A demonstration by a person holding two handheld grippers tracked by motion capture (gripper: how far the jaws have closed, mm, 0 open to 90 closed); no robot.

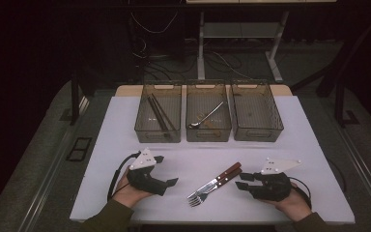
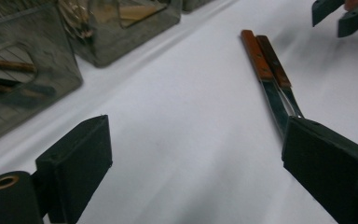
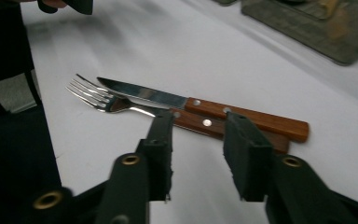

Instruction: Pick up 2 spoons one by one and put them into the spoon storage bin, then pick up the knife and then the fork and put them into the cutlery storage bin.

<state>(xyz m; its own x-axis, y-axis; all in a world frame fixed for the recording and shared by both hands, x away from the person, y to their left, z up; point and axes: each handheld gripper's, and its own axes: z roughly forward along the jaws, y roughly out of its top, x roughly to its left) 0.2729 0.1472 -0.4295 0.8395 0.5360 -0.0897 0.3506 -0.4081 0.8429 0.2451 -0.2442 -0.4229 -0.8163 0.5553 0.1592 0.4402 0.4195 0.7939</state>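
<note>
On the white worktop (image 1: 299,125), three clear bins (image 1: 207,117) stand in a row at the far edge, with your two hands working in front of them. Your left gripper (image 1: 166,170) sits left of centre with its jaws spread wide and nothing between them; bare cloth shows in the gap in the left gripper view. Your right gripper (image 3: 198,140) hovers just beside the wooden handles of the cutlery, its jaws partly drawn in but gripping nothing, with a gap open between the pads. Between the two grippers, near the front edge, one knife (image 3: 186,100) and one fork (image 3: 116,103) lie side by side, touching, tips pointing toward you. The left bin holds two dark sticks (image 1: 158,115), the middle one a single spoon (image 1: 205,117). The right bin's contents are too dim to make out. In the left gripper view the right jaw hides the blade and the prongs.
</note>
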